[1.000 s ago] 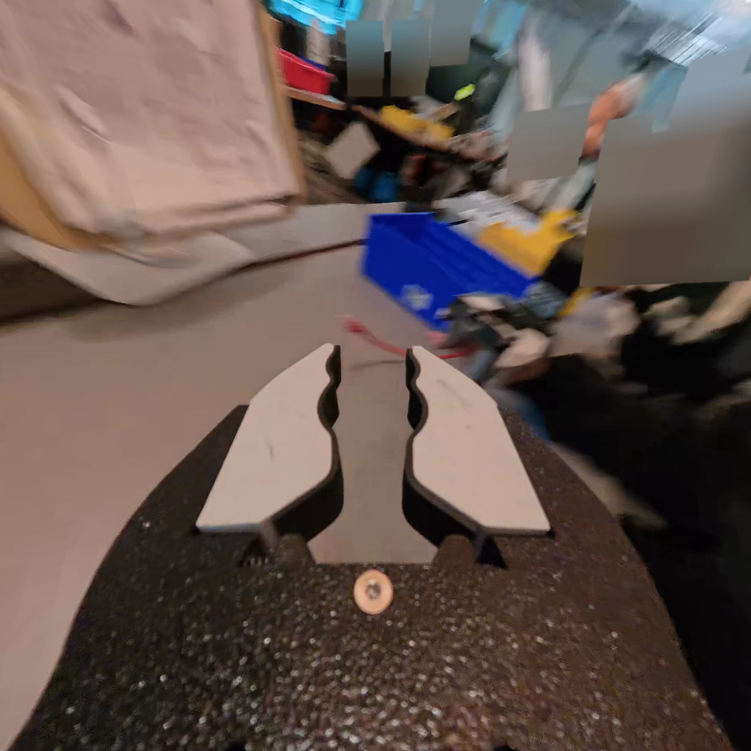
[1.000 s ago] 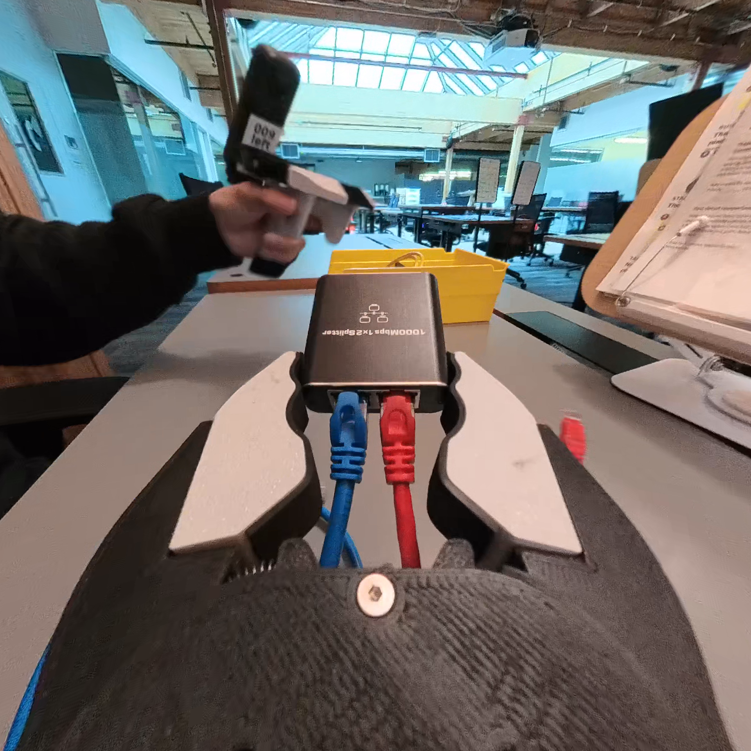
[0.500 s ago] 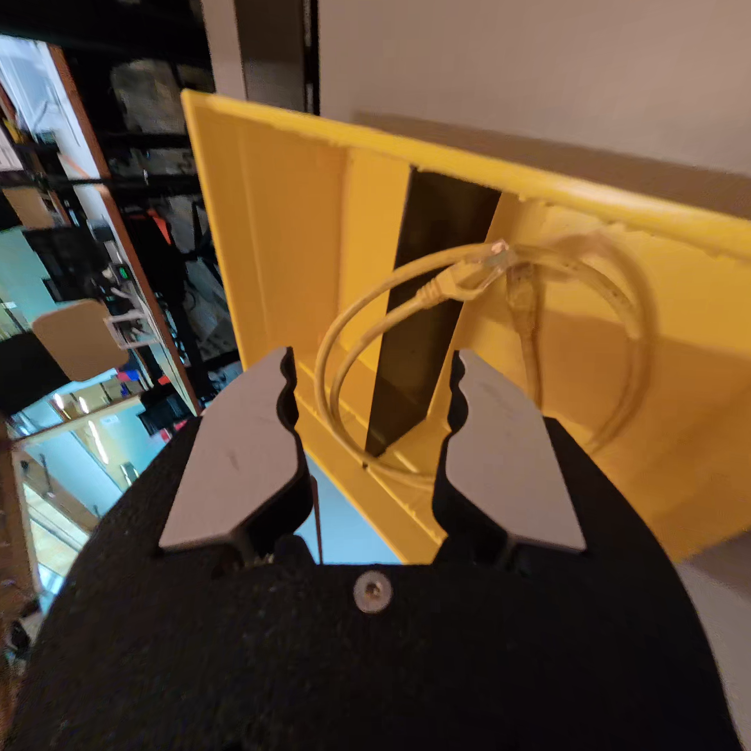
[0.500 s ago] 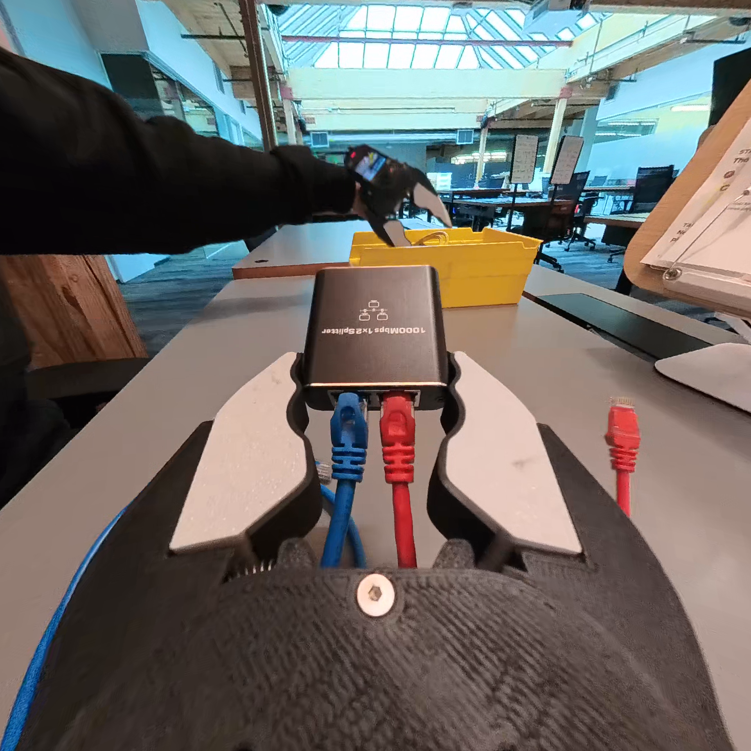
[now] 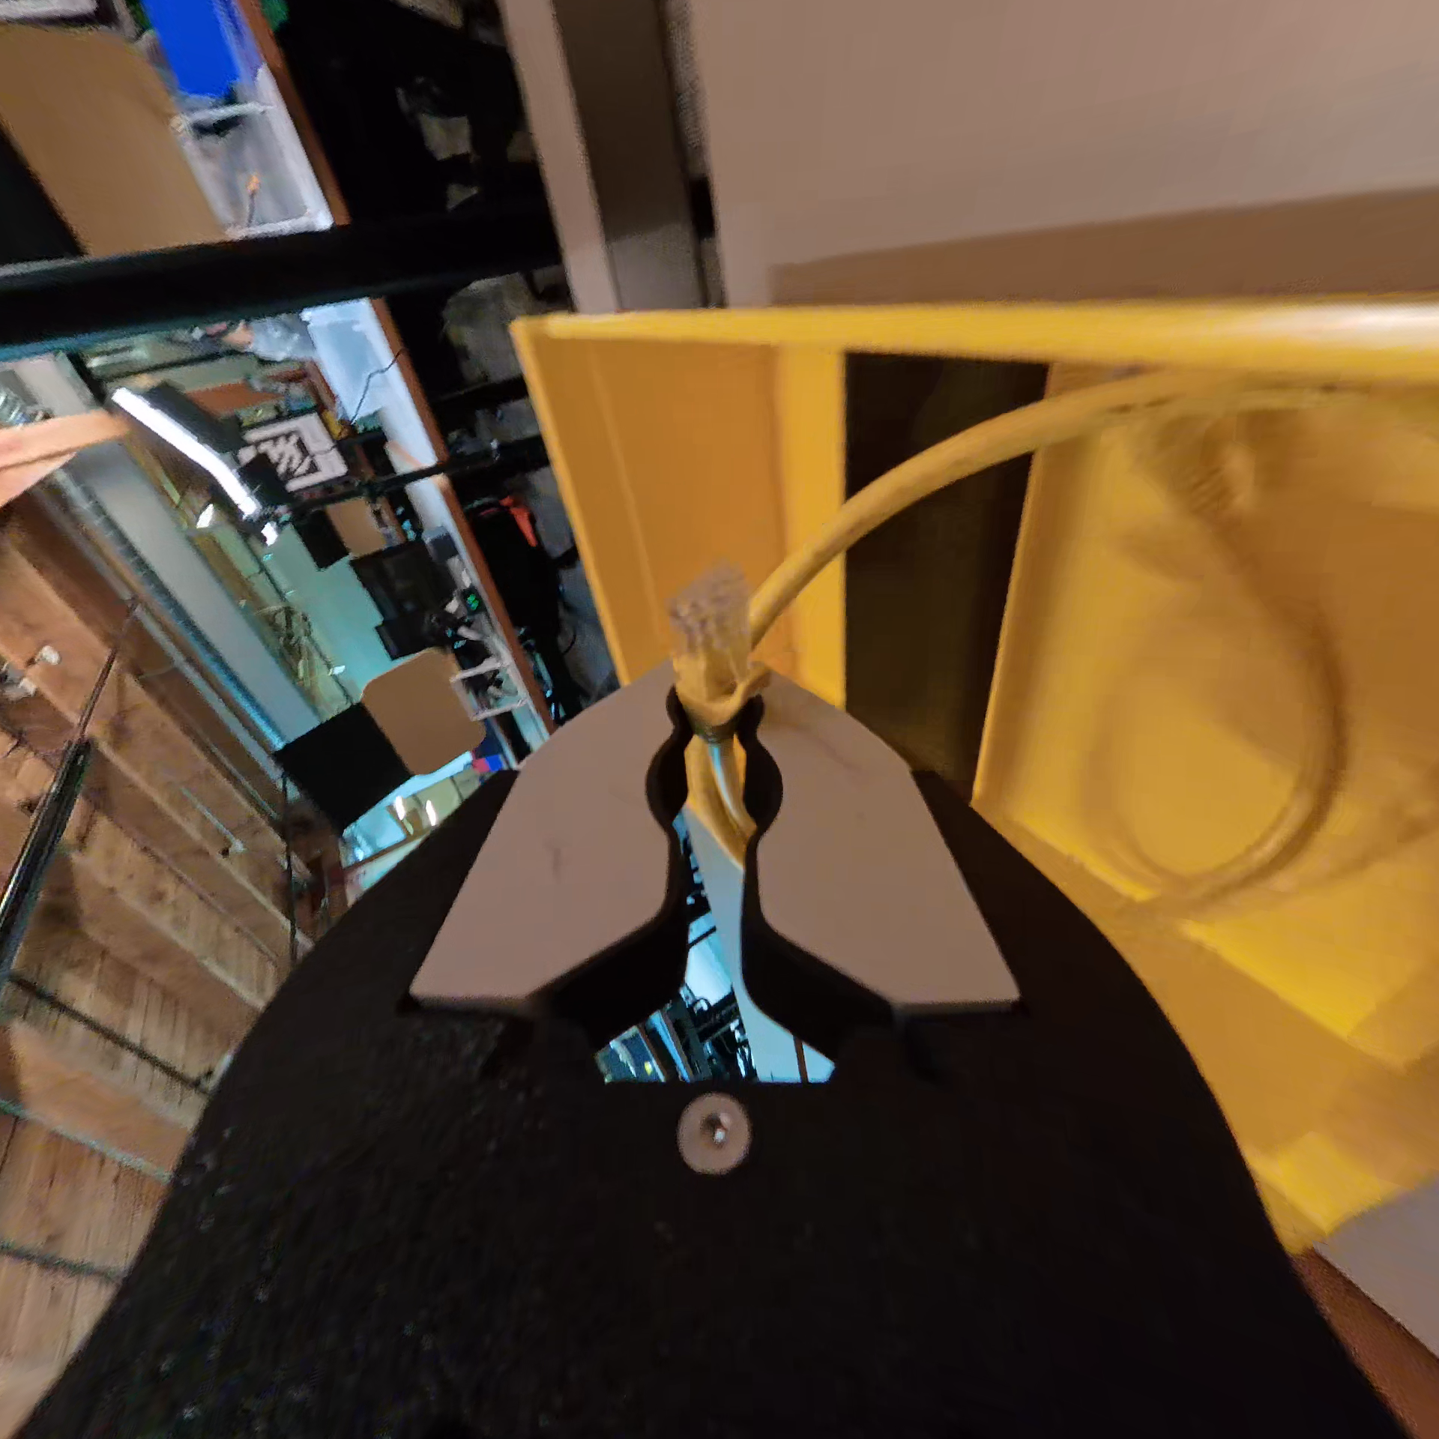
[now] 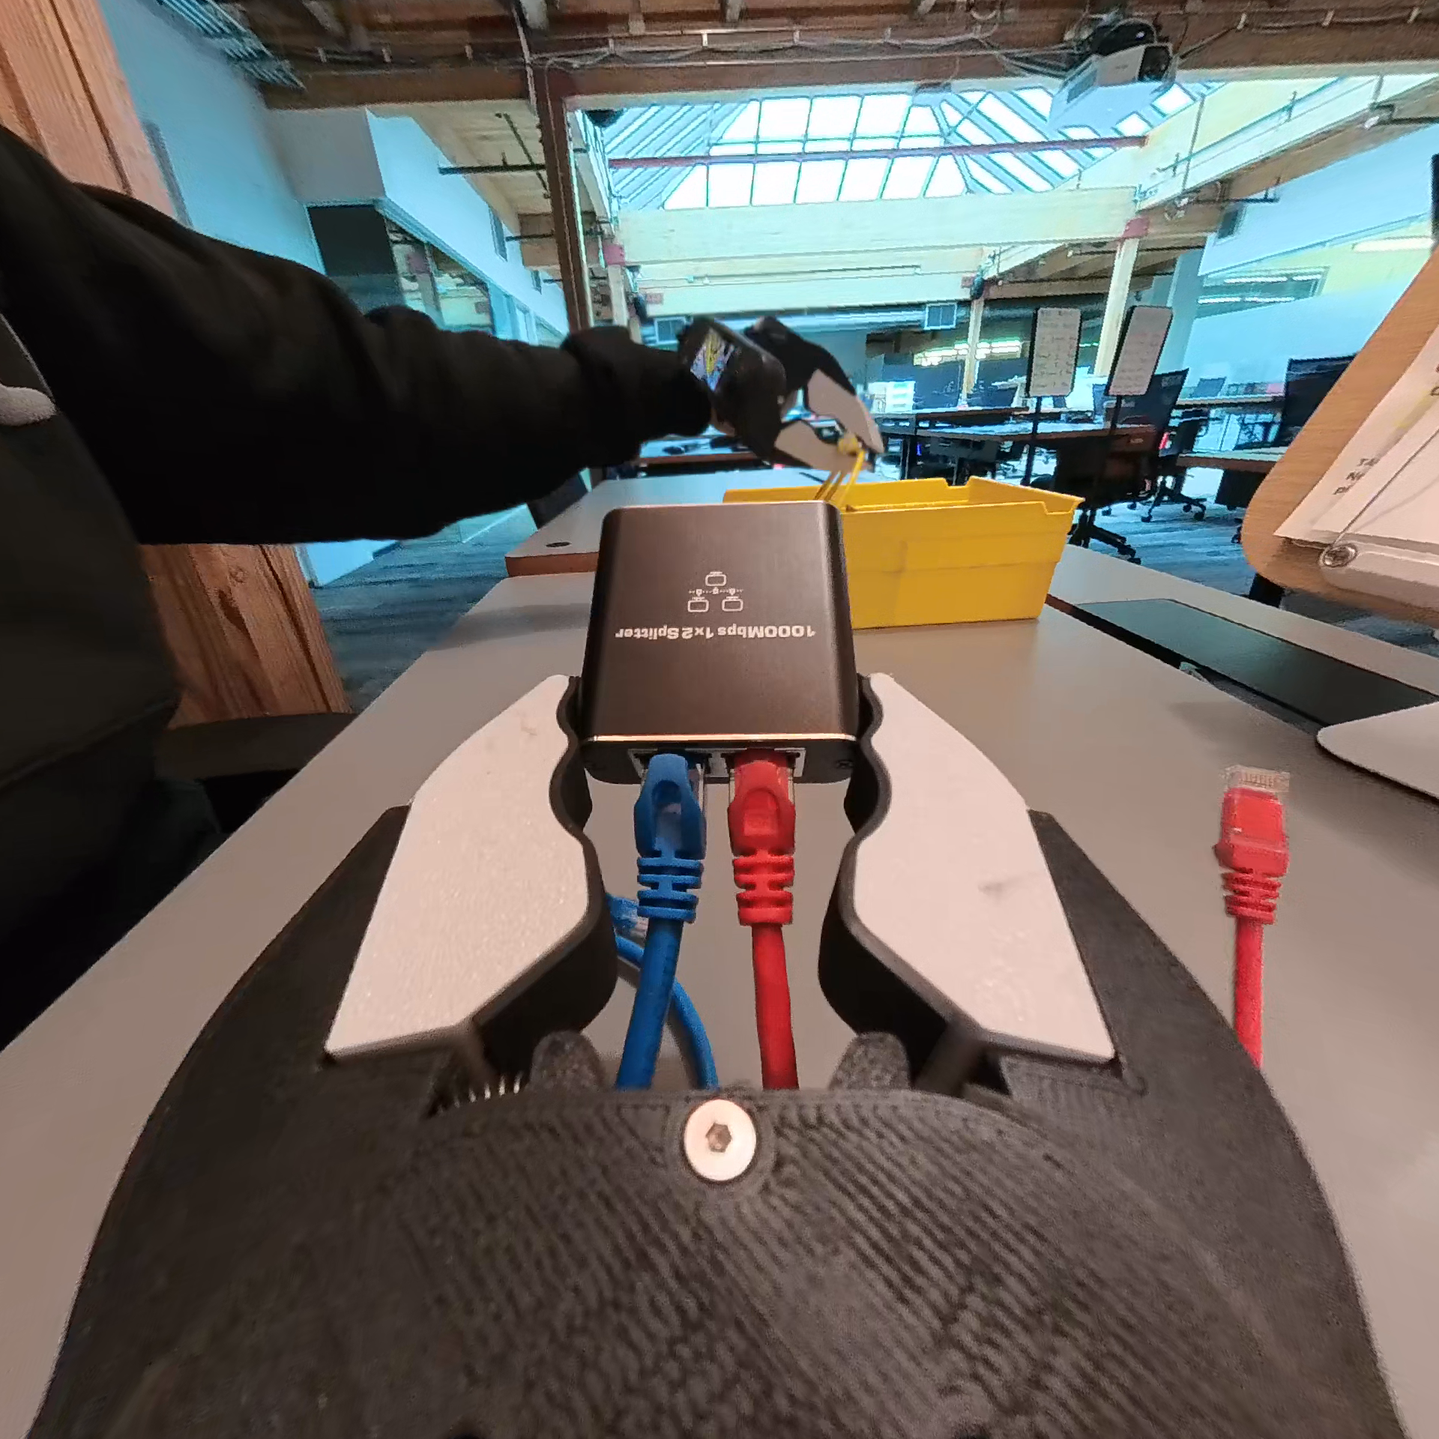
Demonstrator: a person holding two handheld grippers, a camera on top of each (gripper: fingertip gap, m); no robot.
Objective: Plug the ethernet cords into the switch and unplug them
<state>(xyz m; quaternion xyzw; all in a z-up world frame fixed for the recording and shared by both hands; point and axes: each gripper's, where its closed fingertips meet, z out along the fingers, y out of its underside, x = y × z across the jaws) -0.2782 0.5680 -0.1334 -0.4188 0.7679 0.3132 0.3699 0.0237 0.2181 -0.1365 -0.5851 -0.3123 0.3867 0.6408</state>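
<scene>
On the grey surface, a yellow plastic bin sits at 12 o'clock beyond the black metal switch, and a loose red ethernet plug lies at 3 o'clock. The right gripper has its fingers clamped on the switch's sides, the blue cord and red cord plugged in between them. The left gripper pinches a yellow ethernet cord just behind its clear plug, above the bin.

White lettering and a small network symbol sit on the black switch, upside down. The papers on the stand are too cut off to read.
</scene>
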